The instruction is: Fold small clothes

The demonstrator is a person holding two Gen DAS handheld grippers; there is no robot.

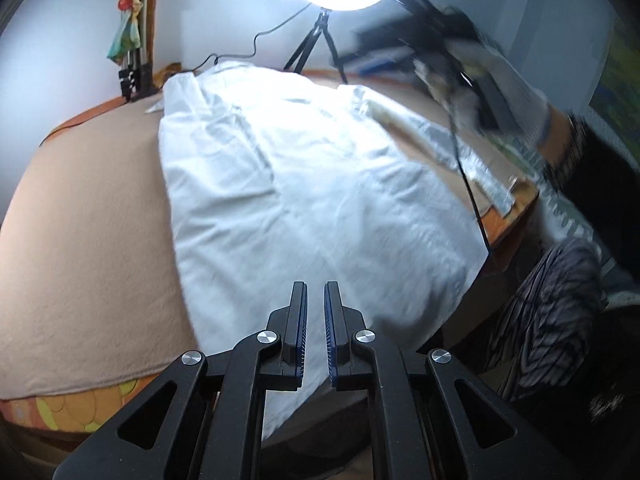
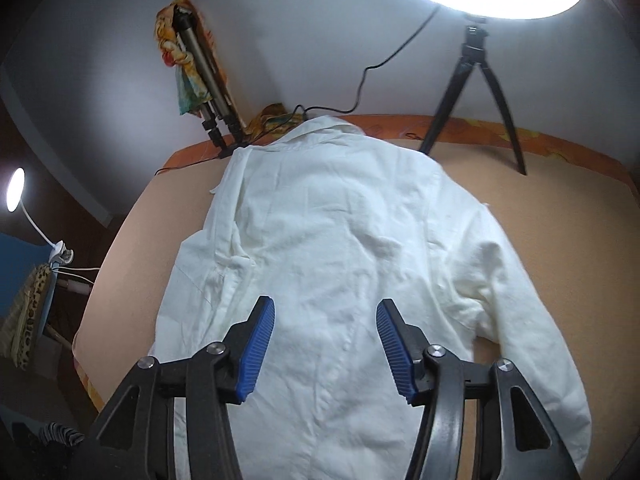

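Observation:
A white shirt [image 1: 304, 184] lies spread on the beige-covered table [image 1: 88, 216], collar toward the far wall, hem hanging over the near edge. My left gripper [image 1: 316, 292] hovers above the hem; its jaws stand a narrow gap apart with nothing between them. In the right wrist view the same shirt [image 2: 340, 240] lies back up, one sleeve [image 2: 516, 304] folded down on the right. My right gripper [image 2: 325, 312] is open and empty just above the lower back of the shirt. The right gripper and gloved hand show blurred in the left wrist view [image 1: 472, 80].
A ring light on a tripod [image 1: 320, 40] stands at the table's far edge, its cable [image 2: 360, 92] trailing along the wall. A folded tripod with a doll [image 2: 192, 76] leans at the far left corner. A desk lamp [image 2: 16, 196] stands left of the table.

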